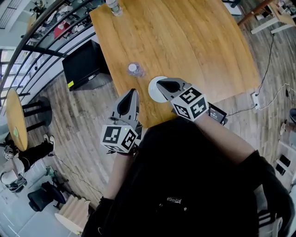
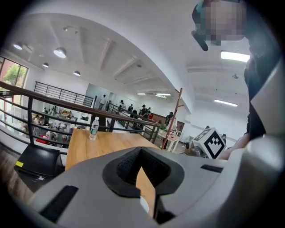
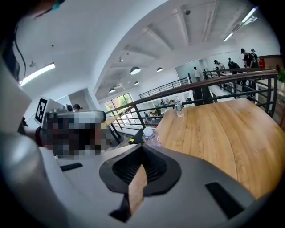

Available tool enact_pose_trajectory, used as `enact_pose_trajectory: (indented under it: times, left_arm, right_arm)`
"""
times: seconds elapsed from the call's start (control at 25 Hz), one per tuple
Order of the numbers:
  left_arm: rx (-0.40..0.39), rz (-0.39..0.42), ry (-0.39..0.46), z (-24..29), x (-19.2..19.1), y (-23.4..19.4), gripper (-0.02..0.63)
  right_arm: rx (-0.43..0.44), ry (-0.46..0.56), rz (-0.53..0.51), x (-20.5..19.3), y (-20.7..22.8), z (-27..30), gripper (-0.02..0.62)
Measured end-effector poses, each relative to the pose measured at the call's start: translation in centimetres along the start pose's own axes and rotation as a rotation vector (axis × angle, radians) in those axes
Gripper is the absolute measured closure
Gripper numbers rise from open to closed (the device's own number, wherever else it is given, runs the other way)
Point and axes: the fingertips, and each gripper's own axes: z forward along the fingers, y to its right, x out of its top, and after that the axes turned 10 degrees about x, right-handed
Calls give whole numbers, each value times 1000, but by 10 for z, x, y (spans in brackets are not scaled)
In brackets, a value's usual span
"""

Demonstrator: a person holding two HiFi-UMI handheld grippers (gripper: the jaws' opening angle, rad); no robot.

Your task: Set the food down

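Observation:
A white plate lies near the front edge of the wooden table. No food shows on it or anywhere else. My right gripper hangs over the plate's near side and hides part of it. Its jaws are shut with nothing between them, as the right gripper view confirms. My left gripper points at the table edge just left of the plate, also shut and empty. A clear water bottle stands just beyond the plate and appears close ahead in the right gripper view.
A second bottle stands at the table's far end. A black box sits on the floor left of the table beside a metal railing. A small round table is at far left. Cables and a socket strip lie on the right.

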Motion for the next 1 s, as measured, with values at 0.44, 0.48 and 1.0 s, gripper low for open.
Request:
enact_pose_trajectory:
  times: [0.44,0.48,1.0]
  left_arm:
    - [-173,113,157,20,62,40,601]
    - [-188,124,165,21,65,46,601]
    - [-219,134,199,28,71,60,601]
  right_arm:
    - [73,273,-270,101,-43,-66,577]
    - [79,288,-281,106,-46,-71,577]
    - [112,290,-324,116,-53,-75,577]
